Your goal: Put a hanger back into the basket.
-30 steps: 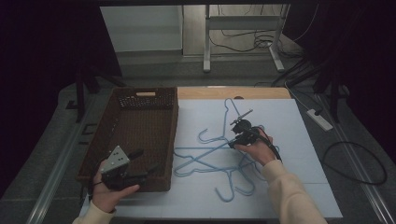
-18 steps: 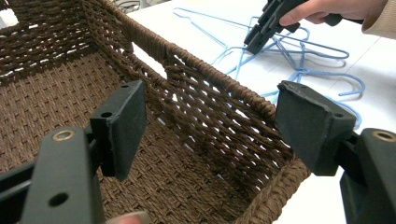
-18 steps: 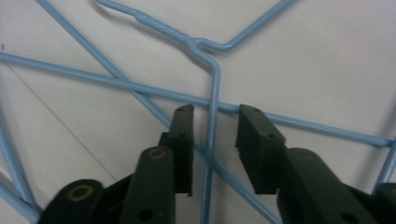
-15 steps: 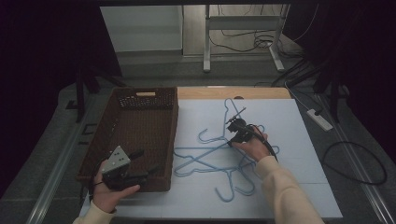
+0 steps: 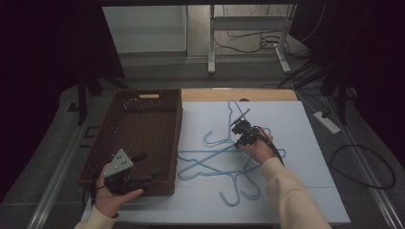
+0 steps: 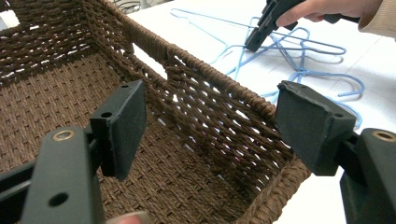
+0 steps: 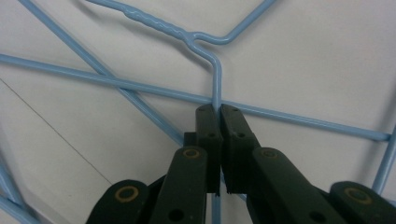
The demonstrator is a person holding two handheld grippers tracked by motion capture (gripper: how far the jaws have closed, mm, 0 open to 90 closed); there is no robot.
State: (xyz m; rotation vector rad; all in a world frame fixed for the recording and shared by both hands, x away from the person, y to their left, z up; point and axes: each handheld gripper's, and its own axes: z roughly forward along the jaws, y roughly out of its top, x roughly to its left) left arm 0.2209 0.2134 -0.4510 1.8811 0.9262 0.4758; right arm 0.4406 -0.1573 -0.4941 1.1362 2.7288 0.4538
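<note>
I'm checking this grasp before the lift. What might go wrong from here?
The right gripper is shut on one thin blue hanger where it crosses other hangers, so lifting may drag the tangled pile along. The jaws pinch only narrow wire, so the hanger may swing or slip. The open left gripper straddles the wicker basket wall and could nudge the basket.

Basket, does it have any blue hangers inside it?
No, the brown woven basket holds nothing inside, and the blue hangers all lie on the white table beside it.
</note>
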